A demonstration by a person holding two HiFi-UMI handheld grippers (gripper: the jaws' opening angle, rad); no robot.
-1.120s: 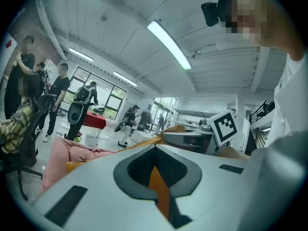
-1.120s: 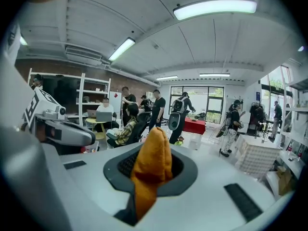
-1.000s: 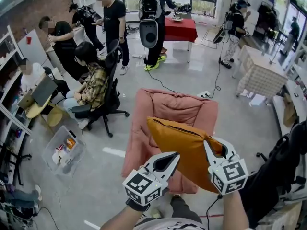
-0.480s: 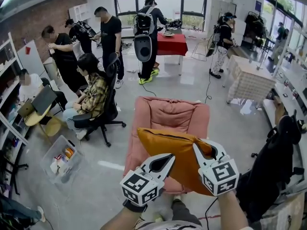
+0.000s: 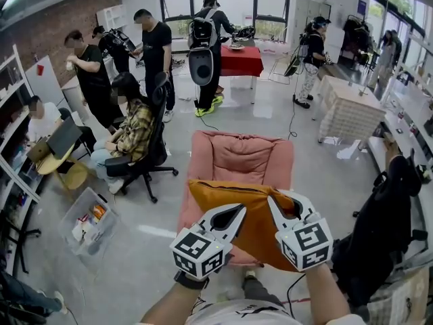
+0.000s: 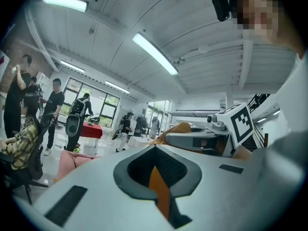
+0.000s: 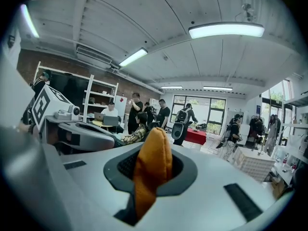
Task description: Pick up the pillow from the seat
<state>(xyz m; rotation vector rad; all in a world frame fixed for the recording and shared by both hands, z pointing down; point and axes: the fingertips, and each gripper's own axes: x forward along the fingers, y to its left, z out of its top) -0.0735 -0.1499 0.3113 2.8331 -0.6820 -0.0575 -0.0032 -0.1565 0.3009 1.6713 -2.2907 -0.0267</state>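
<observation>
An orange pillow (image 5: 252, 215) hangs in the air in front of a pink padded seat (image 5: 240, 160), held up by both grippers. In the head view my left gripper (image 5: 237, 213) pinches the pillow's near left edge. My right gripper (image 5: 273, 203) pinches its near right edge. The left gripper view shows a thin strip of the orange pillow (image 6: 160, 192) squeezed between the shut jaws. A thick fold of the pillow (image 7: 152, 170) bulges up between the shut jaws in the right gripper view. The pillow hides the seat's front part.
A person sits in a black office chair (image 5: 145, 151) left of the seat. A clear plastic bin (image 5: 88, 223) lies on the floor at the left. A dark chair (image 5: 382, 225) stands close on the right. Several people, a red table (image 5: 242, 59) and a white table (image 5: 352, 107) are farther back.
Both grippers have drawn the pillow back toward me and a little up, away from the seat's backrest. More of the pink seat now shows behind it. Both grips are unchanged.
</observation>
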